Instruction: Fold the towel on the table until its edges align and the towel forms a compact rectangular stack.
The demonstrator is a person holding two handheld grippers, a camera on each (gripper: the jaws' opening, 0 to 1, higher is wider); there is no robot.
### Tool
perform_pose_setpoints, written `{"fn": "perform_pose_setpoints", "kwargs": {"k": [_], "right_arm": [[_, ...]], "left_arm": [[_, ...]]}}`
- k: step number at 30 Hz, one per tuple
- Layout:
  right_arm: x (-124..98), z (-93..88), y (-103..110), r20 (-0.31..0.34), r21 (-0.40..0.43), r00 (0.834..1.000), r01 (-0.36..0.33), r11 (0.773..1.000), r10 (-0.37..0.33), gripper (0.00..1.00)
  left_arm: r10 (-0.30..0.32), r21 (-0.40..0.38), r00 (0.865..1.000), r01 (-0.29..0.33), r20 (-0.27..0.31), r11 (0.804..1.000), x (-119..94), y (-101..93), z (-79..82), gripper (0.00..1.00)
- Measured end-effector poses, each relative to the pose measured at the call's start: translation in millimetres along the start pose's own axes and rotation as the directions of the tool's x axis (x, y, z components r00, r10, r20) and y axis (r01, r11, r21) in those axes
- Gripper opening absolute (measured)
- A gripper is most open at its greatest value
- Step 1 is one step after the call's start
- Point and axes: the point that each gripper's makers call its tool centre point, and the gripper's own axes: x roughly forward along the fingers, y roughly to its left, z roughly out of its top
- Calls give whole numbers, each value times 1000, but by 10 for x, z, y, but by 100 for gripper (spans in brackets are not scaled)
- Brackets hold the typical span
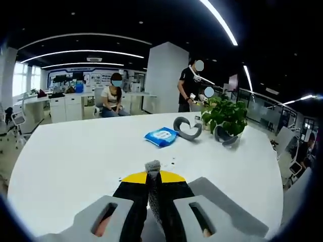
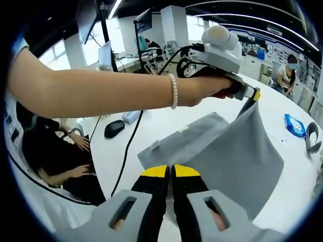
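- Towel (image 2: 229, 151): grey cloth, partly lifted off the white table (image 2: 282, 201); one corner is raised high, the cloth hanging from it as a slanted sheet, while a folded band with a small tag lies flat on the tabletop behind.
- Left gripper (image 2: 252, 96): seen in the right gripper view at the raised corner, held in your hand (image 2: 217, 85); its yellow-tipped jaws are clamped on the towel's corner. In the left gripper view the same jaws meet on a crumpled tuft of grey fabric (image 1: 153, 167).
- Right gripper (image 2: 170, 174): jaws pressed together at the towel's near edge, with grey cloth pinched between them low in the right gripper view.
- Your forearm (image 2: 101, 91): crosses the right gripper view from the left, with a pearl bracelet (image 2: 173, 91) at the wrist.
- Table, far side: a blue wipes packet (image 1: 161, 136), two grey curved pieces (image 1: 187, 128), and a potted plant (image 1: 224, 116).
- Table, left edge in the right gripper view: a black computer mouse (image 2: 114, 128) and a black cable (image 2: 128, 146).
- Background: a seated person (image 1: 111, 101) and a standing person (image 1: 187, 88) in the office.
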Motion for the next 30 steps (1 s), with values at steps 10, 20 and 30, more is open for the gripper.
{"fn": "perform_pose_setpoints", "kwargs": {"k": [10, 20, 30], "right_arm": [[244, 102, 193, -8, -56, 999, -40, 998, 40, 0], [447, 107, 252, -35, -65, 996, -80, 995, 78, 0], [885, -41, 328, -68, -86, 990, -129, 988, 123, 0]], "left_arm": [[48, -19, 999, -48, -20, 999, -158, 327, -161, 6], [72, -24, 996, -73, -48, 997, -184, 519, -351, 6], [82, -31, 992, -85, -94, 996, -156, 760, -713, 6]]}}
